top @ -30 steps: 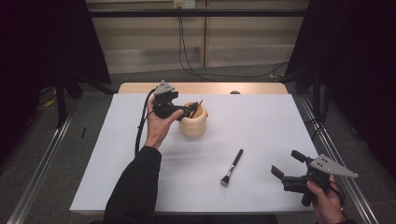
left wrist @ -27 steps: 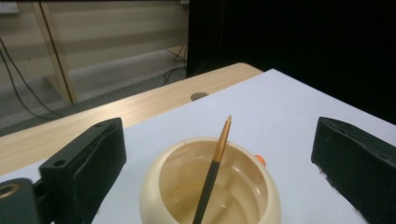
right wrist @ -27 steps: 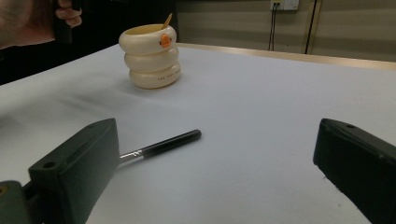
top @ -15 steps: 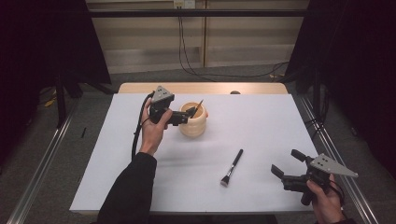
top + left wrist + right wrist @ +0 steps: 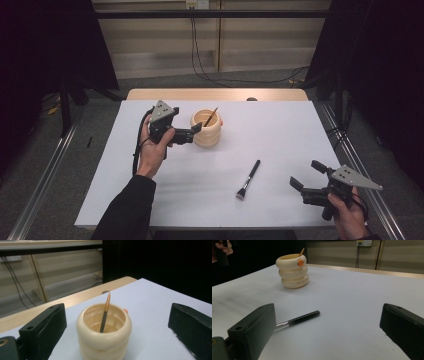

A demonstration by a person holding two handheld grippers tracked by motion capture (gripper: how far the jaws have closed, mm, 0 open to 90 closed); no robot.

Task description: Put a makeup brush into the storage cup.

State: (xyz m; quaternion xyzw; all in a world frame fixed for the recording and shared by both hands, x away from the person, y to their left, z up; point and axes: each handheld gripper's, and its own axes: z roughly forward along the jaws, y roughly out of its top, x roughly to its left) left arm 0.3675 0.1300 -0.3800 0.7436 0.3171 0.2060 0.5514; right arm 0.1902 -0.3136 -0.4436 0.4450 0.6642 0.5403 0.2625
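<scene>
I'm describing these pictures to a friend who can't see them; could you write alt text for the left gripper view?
A cream, ring-stacked cup stands on a white table, framed between the two wide-open black jaws of the left claw. A slim brush with an orange-brown handle leans inside the cup. The table's wooden edge and a dim wall lie behind.

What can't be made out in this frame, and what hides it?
- Lower end of the thin brush: left gripper view, hidden inside the cream holder.
- Bristle end of the black brush: right gripper view, behind the right tongs' near jaw.
- Small lettering on the holder: right gripper view, too small to read.
</scene>
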